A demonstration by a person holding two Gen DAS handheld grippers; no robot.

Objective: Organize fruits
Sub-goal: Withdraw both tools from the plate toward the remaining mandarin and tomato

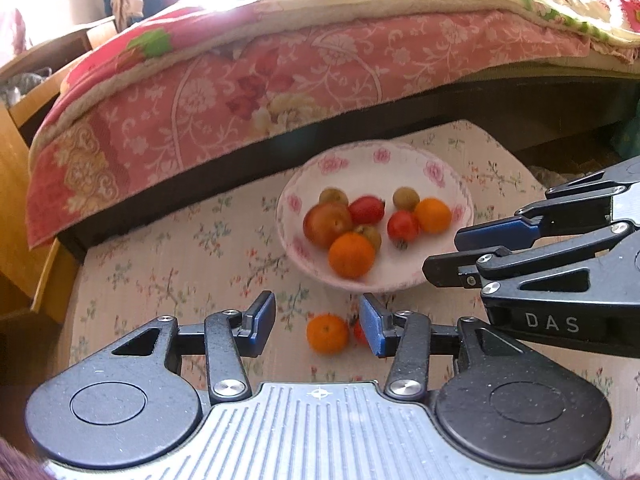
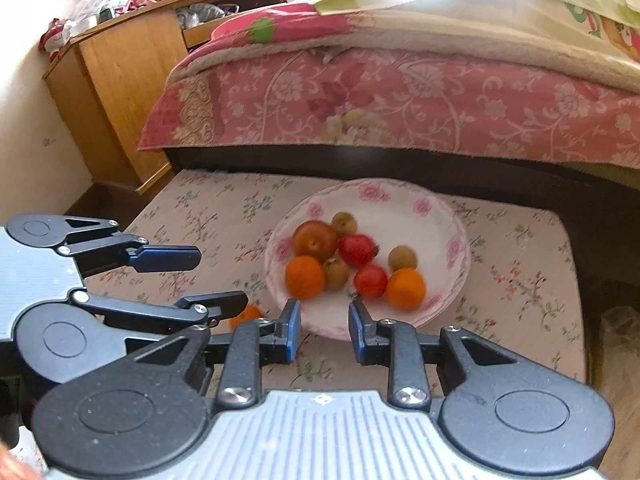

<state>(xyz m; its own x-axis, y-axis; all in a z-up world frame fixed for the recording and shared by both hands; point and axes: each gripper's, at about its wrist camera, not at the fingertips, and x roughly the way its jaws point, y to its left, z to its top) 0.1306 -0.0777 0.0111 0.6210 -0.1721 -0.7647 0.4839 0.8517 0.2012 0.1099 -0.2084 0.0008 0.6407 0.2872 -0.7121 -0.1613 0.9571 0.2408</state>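
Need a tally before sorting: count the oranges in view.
3. One orange sits at the near side of the plate, another at its right side, and a third lies on the mat between the open left tongs. Others may be hidden.

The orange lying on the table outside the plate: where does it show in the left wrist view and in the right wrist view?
Left wrist view: the orange lies on the floral tablecloth between the open fingers of the left gripper, nearer than the plate.
Right wrist view: only a sliver of it shows lower left of the plate, behind the left gripper's finger.
Shared landmark: the pink-flowered plate of fruit.
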